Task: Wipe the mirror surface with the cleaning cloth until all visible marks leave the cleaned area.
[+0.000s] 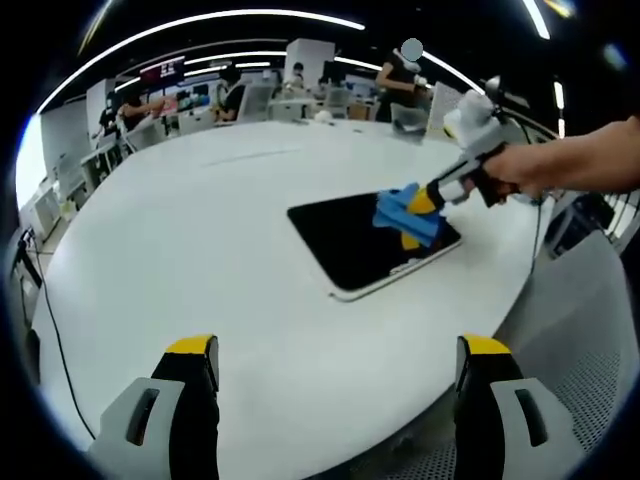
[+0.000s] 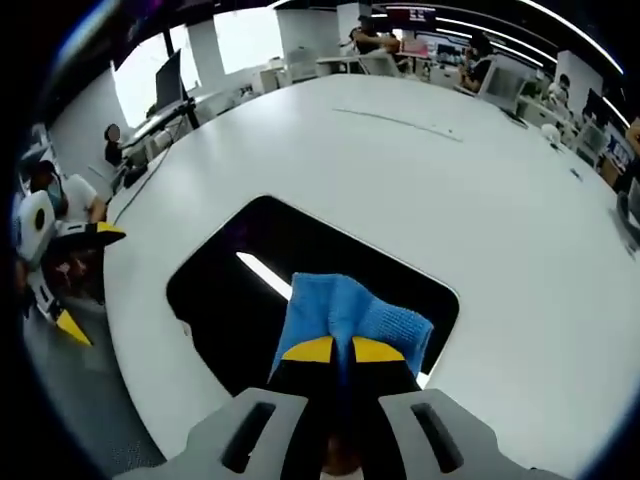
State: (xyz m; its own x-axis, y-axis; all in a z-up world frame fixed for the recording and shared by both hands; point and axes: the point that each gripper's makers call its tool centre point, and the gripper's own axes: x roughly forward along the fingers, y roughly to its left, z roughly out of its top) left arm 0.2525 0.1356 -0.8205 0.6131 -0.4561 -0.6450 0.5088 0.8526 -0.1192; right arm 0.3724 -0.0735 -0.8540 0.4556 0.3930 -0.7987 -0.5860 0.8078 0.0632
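mirror (image 2: pixel 300 270): dark, flat on white table | cloth (image 2: pixel 345 312): blue, bunched (pressed on mirror's glass)

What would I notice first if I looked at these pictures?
The bright blue cloth, pinched in the right gripper, lying on the dark mirror. The mirror lies flat on a big white table, near its edge. The left gripper hangs open over the table, holding nothing.
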